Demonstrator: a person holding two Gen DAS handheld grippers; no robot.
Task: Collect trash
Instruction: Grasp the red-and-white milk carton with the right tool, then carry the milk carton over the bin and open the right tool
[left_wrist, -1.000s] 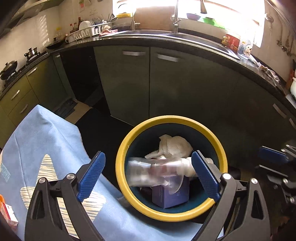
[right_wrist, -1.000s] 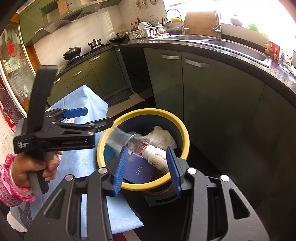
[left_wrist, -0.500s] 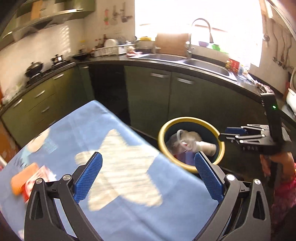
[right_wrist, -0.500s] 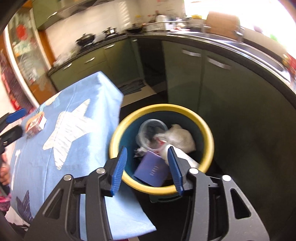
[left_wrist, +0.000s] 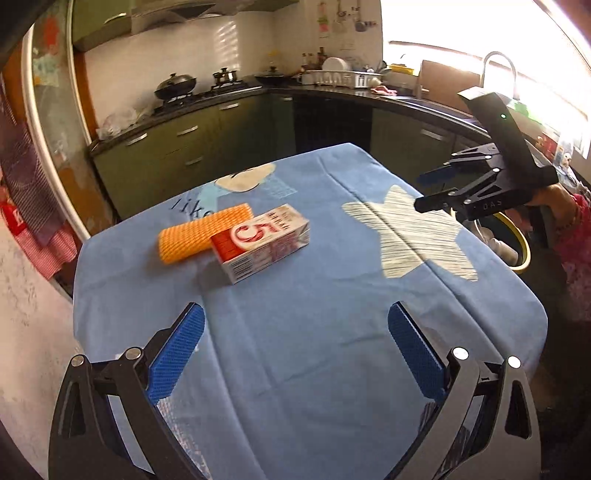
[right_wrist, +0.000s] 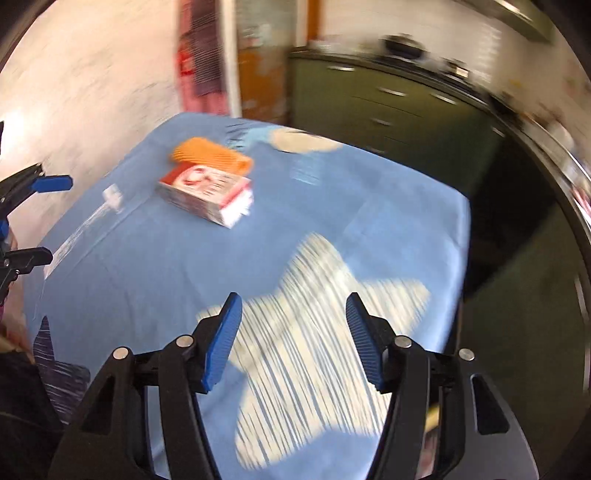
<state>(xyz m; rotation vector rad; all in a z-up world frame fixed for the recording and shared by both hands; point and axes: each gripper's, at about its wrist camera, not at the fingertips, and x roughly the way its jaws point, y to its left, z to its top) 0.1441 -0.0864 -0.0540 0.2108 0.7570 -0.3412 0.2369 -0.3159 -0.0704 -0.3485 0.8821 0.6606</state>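
A red and white carton (left_wrist: 260, 242) lies on the blue tablecloth (left_wrist: 314, 314), touching an orange ribbed sponge (left_wrist: 201, 232) behind it. Both also show in the blurred right wrist view, the carton (right_wrist: 207, 194) and the sponge (right_wrist: 212, 155). My left gripper (left_wrist: 295, 350) is open and empty above the near part of the table. My right gripper (right_wrist: 291, 336) is open and empty over the white star print; it shows in the left wrist view (left_wrist: 436, 190) at the table's right side. The yellow-rimmed bin (left_wrist: 517, 240) stands beyond the table's right edge, mostly hidden.
Green kitchen cabinets (left_wrist: 207, 147) and a dark counter with a stove and sink run behind the table. A small clear wrapper with a white tag (right_wrist: 110, 197) lies near the table's left edge. A wall is on the left.
Both grippers have swung away from the bin toward the table. The carton and sponge are now central in both views. The plastic cup that was falling has dropped into the bin.
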